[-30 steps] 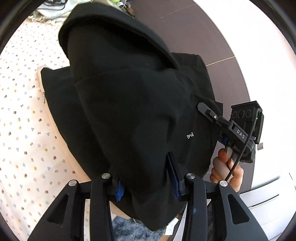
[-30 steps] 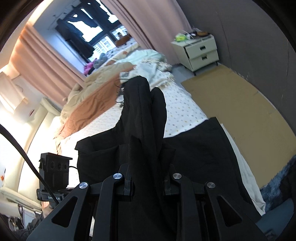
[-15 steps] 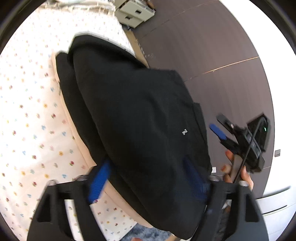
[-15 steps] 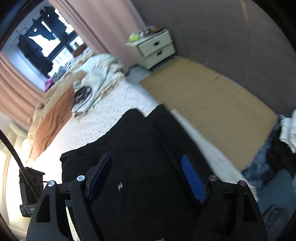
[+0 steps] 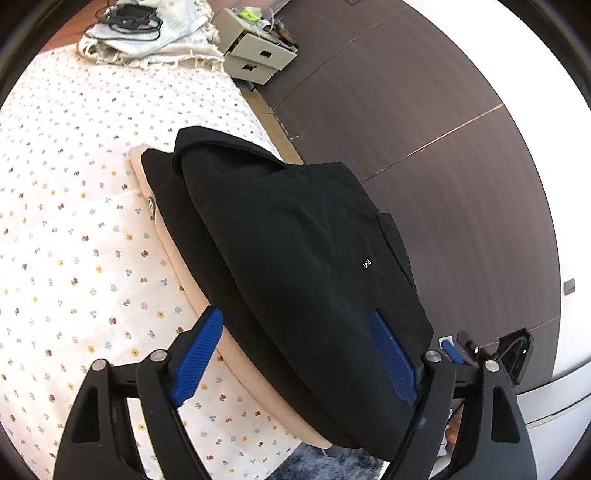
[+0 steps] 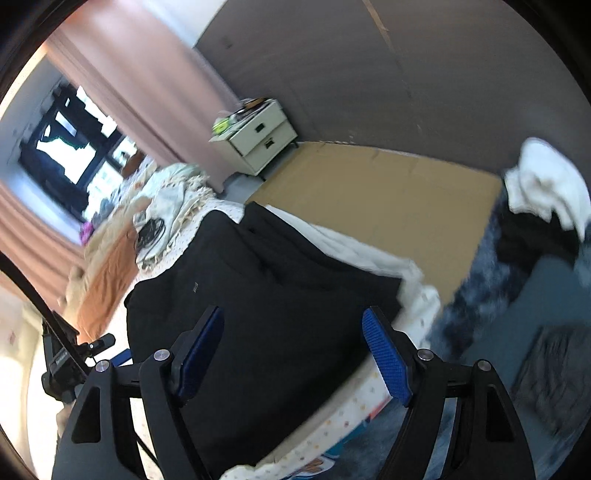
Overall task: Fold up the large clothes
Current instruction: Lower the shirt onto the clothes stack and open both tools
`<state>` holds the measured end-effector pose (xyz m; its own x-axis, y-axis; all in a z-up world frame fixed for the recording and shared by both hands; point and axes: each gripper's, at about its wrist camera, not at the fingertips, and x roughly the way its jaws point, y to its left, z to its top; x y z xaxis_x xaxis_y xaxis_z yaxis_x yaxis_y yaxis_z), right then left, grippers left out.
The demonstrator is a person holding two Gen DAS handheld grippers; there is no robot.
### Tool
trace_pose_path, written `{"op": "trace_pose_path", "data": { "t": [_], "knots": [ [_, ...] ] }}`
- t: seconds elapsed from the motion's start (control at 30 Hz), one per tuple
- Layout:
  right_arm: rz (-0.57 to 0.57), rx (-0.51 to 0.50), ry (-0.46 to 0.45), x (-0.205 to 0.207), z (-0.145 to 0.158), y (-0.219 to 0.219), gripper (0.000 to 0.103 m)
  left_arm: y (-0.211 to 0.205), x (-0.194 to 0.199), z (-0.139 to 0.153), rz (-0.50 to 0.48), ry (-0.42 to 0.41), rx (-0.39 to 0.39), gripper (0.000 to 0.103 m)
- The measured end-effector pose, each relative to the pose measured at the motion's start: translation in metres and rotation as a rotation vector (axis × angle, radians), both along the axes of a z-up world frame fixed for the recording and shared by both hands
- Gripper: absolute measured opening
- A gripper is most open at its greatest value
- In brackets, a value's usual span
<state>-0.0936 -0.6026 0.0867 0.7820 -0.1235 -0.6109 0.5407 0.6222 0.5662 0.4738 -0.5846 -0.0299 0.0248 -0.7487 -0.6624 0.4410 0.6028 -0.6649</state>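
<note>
A large black garment (image 5: 295, 266) lies folded over on the bed's floral sheet (image 5: 74, 240), near the bed's right edge, with a small white logo facing up. It also shows in the right wrist view (image 6: 266, 314). My left gripper (image 5: 295, 362) is open and empty, its blue pads on either side of the garment's near end, above it. My right gripper (image 6: 293, 358) is open and empty, held above the garment. The right gripper's tip shows at the lower right of the left wrist view (image 5: 461, 350).
A beige pad (image 5: 258, 387) lies under the garment. A pile of bedding with a cable (image 5: 147, 33) lies at the bed's far end. A white nightstand (image 6: 258, 136) stands by the dark wall. Cardboard (image 6: 388, 192) covers the floor; clothes (image 6: 543, 206) lie on a blue rug.
Both grippers were shut on the raised black garment a second ago. They have opened and let it go, and it now lies folded on the bed. Both grippers have drawn back.
</note>
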Motion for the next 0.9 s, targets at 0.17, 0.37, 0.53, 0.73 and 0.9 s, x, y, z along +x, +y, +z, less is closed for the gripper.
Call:
{"op": "trace_pose_path", "data": {
  "t": [0.17,0.37,0.53,0.73,0.9],
  "knots": [
    [0.009,0.151,-0.078,-0.002,-0.032,-0.005,0.046,-0.016,-0.002,-0.017,-0.033,0.019,0.001,0.061],
    [0.044,0.185,-0.094,0.028,-0.039,-0.019,0.008,-0.037,0.001,-0.022,-0.036,0.011,0.025,0.05],
    [-0.016,0.176,-0.126,0.023,-0.034,-0.037,0.004,-0.053,0.007,-0.021,-0.033,-0.027,0.061,0.05],
    [-0.07,0.128,-0.092,0.023,-0.029,-0.04,0.003,-0.062,0.016,-0.025,-0.019,-0.08,0.108,0.05],
    [-0.084,0.132,-0.092,0.028,-0.021,-0.023,0.003,-0.05,0.026,-0.027,-0.017,-0.052,0.097,0.05]
  ]
}}
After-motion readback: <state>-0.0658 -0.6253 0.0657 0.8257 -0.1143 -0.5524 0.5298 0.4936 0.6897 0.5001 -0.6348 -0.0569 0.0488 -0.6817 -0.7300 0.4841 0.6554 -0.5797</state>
